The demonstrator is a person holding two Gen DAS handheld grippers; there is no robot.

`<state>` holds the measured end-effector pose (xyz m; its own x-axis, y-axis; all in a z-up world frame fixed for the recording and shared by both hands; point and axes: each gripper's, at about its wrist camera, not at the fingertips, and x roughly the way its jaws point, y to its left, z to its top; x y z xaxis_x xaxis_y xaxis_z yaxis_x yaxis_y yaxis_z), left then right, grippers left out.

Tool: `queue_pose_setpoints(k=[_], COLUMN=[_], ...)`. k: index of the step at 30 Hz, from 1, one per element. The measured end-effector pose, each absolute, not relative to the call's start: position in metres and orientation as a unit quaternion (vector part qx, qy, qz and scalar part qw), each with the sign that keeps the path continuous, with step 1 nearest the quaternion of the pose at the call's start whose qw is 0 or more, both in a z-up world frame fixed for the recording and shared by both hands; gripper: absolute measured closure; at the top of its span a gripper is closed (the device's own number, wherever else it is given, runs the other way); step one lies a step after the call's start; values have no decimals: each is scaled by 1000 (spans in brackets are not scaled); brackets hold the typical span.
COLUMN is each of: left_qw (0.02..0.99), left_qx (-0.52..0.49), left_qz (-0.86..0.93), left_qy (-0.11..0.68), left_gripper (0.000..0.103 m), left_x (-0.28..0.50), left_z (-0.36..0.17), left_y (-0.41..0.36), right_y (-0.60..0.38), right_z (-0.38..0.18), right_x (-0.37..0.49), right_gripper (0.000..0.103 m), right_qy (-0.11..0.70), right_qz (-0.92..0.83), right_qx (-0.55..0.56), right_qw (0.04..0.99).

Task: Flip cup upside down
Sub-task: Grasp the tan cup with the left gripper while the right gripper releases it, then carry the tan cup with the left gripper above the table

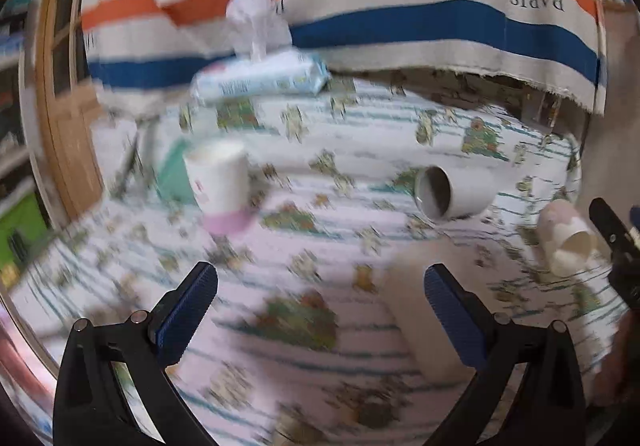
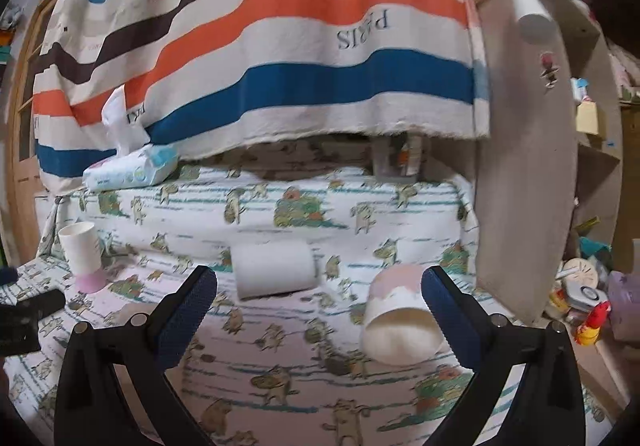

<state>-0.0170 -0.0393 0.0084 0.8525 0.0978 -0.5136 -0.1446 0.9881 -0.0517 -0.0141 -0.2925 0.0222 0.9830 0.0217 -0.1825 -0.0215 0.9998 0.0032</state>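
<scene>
Paper cup with pink base [image 2: 400,316] lies on its side on the printed cloth [image 2: 280,366], near right, mouth toward the camera, just inside the right gripper [image 2: 319,300] span. Both claws spread wide and empty; left gripper [image 1: 320,296] hangs mid-table. Suggest: right closes across the cup wall lightly to avoid crushing, rotates mouth-down, sets flat. Upright paper cup [image 2: 82,256] far left, grey mug [image 1: 454,192] lying centre.
</scene>
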Motion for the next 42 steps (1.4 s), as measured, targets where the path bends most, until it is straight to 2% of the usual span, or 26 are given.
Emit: queue_pose_setpoints(k=[4, 12, 17, 20, 25, 28, 30, 36, 42], left_qw=[950, 943, 928, 916, 910, 907, 908, 914, 920], left_qx=[-86, -43, -37, -55, -53, -42, -36, -48, -80], left_qz=[50, 23, 7, -6, -22, -28, -28, -46, -34], left_qy=[295, 329, 370, 396, 410, 419, 416, 400, 381], left_gripper=[0, 0, 1, 9, 9, 15, 27, 33, 35], left_x=[-14, -7, 9, 16, 24, 26, 26, 19, 17], left_z=[2, -8, -20, -32, -46, -51, -51, -44, -33], left_y=[-54, -115, -127, -126, -133, -135, -131, -110, -96], right_y=[-300, -308, -319, -321, -317, -315, -313, -313, -313], right_z=[16, 10, 8, 9, 8, 8, 8, 7, 6], right_x=[-13, -8, -4, -4, -5, -6, -5, -3, -3], right_gripper=[0, 0, 0, 0, 0, 0, 0, 0, 0], right_qy=[98, 120, 134, 136, 133, 132, 133, 140, 138], right_qz=[10, -35, -37, -32, -30, -30, -30, -28, -29], right_qx=[12, 21, 45, 51, 42, 34, 30, 29, 28], right_qw=[995, 992, 989, 989, 990, 990, 990, 989, 990])
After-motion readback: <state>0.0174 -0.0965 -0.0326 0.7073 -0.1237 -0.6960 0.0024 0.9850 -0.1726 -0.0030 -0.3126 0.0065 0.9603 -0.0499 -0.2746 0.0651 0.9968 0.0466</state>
